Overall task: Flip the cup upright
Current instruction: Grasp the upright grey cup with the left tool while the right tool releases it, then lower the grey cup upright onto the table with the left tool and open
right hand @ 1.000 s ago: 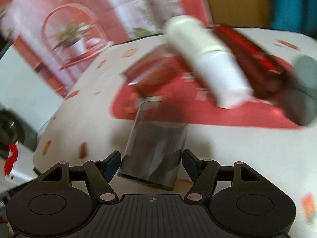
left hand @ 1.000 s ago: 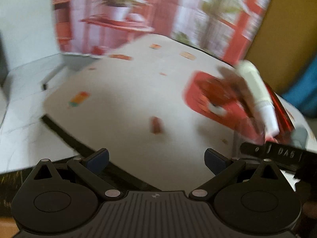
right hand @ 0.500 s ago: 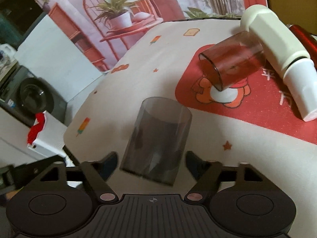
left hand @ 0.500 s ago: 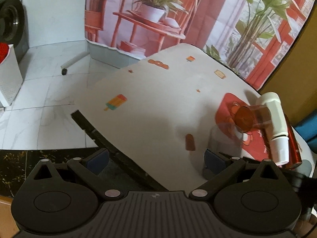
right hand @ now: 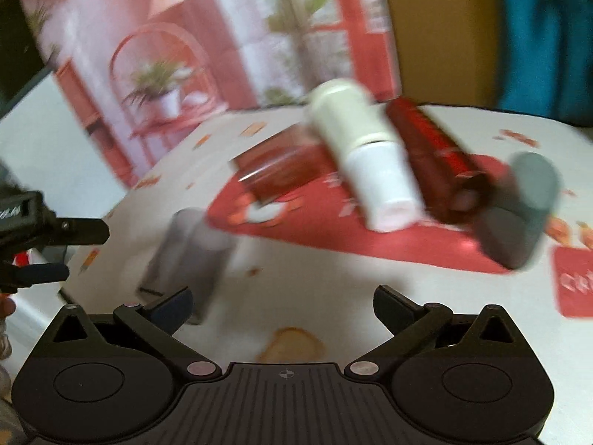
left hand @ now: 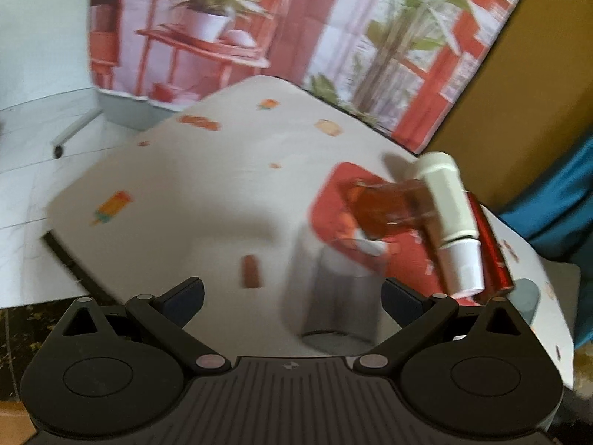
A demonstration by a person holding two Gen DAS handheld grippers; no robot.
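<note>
Both views are smeared by motion blur, so edges and small details are hard to read.

In the left wrist view, the left tool (left hand: 292, 296) has its jaws spread wide and grips nothing. Just beyond its right finger stands the grey translucent cup (left hand: 339, 296), standing on end on the desk (left hand: 192, 200); blur hides whether its mouth faces up or down. It lies between the fingers' line of sight but touches neither.

In the right wrist view, the right tool (right hand: 283, 306) is likewise wide open and empty. The grey cup (right hand: 187, 259) sits just beyond its left finger, outside the gap, and the finger covers the cup's lower corner. A toast print (right hand: 292, 345) on the cloth lies between the fingers. At the left edge the other tool's dark frame (right hand: 48, 237) pokes in, mostly cut off.

Farther back, on a red mat (right hand: 333, 237), lie an amber cup (right hand: 285, 170) on its side, a white bottle (right hand: 367, 163) touching it, a red cylinder (right hand: 437, 152) beside that, and a grey cylinder (right hand: 519, 204) at the mat's right end. Where these touch cannot be told through the blur.

Behind the desk hangs a backdrop (left hand: 259, 26) printed with a chair and plants.
</note>
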